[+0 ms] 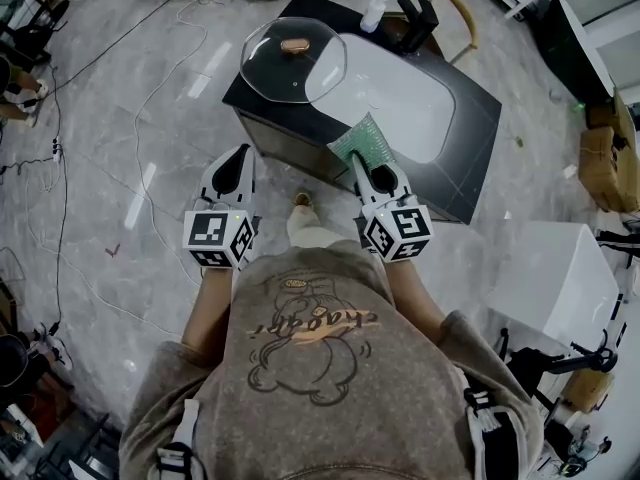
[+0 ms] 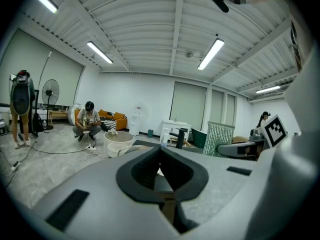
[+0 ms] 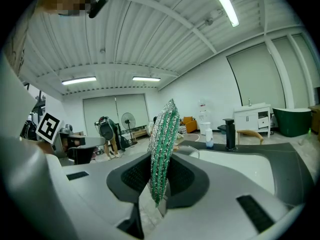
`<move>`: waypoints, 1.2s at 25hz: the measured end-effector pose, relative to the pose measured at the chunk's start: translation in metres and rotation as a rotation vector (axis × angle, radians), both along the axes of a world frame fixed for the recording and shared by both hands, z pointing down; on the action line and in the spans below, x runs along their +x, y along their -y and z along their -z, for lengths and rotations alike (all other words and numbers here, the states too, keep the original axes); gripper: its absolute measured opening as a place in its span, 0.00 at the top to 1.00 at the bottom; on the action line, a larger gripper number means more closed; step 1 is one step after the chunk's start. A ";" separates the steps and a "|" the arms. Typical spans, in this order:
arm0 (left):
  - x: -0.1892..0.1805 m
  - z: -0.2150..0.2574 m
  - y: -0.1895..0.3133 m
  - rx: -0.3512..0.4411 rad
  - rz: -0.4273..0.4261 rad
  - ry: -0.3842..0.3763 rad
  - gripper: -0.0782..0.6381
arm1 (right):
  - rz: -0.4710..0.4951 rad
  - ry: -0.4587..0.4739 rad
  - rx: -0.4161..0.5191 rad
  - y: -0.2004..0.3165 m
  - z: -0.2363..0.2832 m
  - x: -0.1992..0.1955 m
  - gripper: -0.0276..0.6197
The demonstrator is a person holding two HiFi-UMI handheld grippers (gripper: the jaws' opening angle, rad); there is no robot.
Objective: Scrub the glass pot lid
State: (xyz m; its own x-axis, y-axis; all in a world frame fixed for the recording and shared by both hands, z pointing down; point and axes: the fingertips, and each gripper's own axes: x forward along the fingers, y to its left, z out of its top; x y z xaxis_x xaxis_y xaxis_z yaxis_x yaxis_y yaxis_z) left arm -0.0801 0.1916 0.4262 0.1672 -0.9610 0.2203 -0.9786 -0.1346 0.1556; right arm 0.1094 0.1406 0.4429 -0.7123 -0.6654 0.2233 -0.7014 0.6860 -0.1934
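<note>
Wooden knob on glass pot lid shows in head view alone.

Open air over lid; only knob standing up at centre. Free approach from near side, over desk edge. Roomy inside sink. Blocked along far edge: faucet, bottle, chair behind. Open floor left of desk, cables trailing. Hemmed right by white box. Right tool gap filled by sponge; left tool closed, no gap.
</note>
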 end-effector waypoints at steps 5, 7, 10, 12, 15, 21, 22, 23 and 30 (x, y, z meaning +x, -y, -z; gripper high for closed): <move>-0.006 0.008 0.047 0.001 0.007 0.004 0.88 | 0.011 0.009 -0.008 0.048 0.005 -0.007 0.82; -0.009 0.010 0.062 0.003 0.017 0.007 0.88 | 0.018 0.010 -0.009 0.064 0.004 -0.010 0.82; -0.013 0.011 0.083 0.003 0.030 0.008 0.88 | 0.030 0.016 -0.014 0.086 0.005 -0.016 0.82; -0.015 0.011 0.095 -0.001 0.032 0.008 0.88 | 0.033 0.024 -0.020 0.099 0.007 -0.019 0.82; -0.014 0.010 0.108 -0.006 0.019 0.004 0.88 | 0.037 0.014 -0.029 0.113 0.005 -0.023 0.82; -0.027 0.010 0.136 -0.012 -0.008 -0.004 0.88 | 0.025 -0.001 -0.073 0.137 -0.005 -0.035 0.82; -0.030 0.010 0.142 -0.014 -0.014 -0.005 0.88 | 0.022 -0.004 -0.075 0.141 -0.005 -0.038 0.82; -0.033 0.009 0.148 -0.016 -0.022 -0.006 0.88 | 0.018 -0.007 -0.076 0.145 -0.005 -0.040 0.82; -0.052 0.000 0.186 -0.035 -0.097 -0.011 0.88 | -0.024 -0.021 -0.081 0.173 -0.007 -0.060 0.82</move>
State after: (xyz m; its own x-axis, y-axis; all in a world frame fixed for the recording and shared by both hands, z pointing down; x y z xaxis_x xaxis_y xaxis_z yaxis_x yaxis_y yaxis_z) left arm -0.1324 0.0056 0.4259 0.2620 -0.9318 0.2511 -0.9594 -0.2233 0.1726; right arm 0.0497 -0.0321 0.4502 -0.6908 -0.6613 0.2923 -0.7221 0.6514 -0.2327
